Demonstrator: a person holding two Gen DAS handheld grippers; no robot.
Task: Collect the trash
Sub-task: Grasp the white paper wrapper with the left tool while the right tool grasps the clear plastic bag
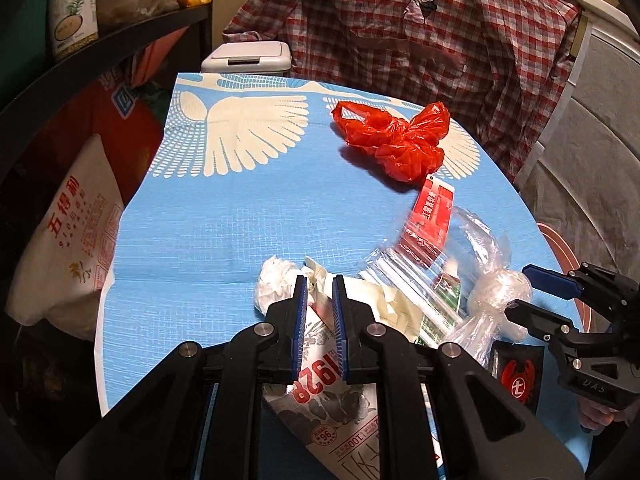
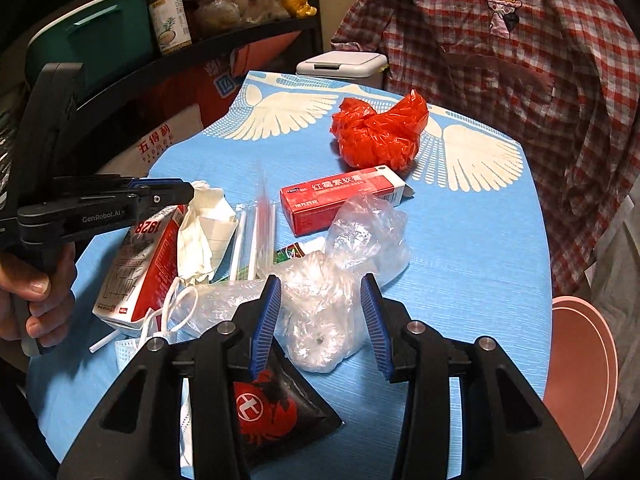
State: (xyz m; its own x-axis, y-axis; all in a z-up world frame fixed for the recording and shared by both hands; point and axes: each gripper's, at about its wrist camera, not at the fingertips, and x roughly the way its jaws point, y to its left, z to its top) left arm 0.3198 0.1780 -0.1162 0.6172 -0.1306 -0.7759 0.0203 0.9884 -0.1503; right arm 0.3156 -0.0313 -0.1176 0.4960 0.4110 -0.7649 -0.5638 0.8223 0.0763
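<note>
A heap of trash sits on the blue bird-patterned surface (image 2: 480, 240). The right tool (image 2: 322, 316) hangs over a knotted clear plastic bag (image 2: 320, 320), its blue pads spread wide on either side; whether they touch the plastic I can't tell, but they aren't squeezing it. The left tool (image 1: 320, 320) is nearly clenched above a red and white carton (image 1: 320, 380) and a crumpled white tissue (image 1: 276, 284); I can't see anything caught between its pads. A black sachet with a red crab (image 2: 276, 408) lies just under the right tool. Further back lie a red medicine box (image 2: 344, 196) and a crumpled red plastic bag (image 2: 380, 136), and a white bin lid (image 2: 340, 63) shows beyond the far edge.
</note>
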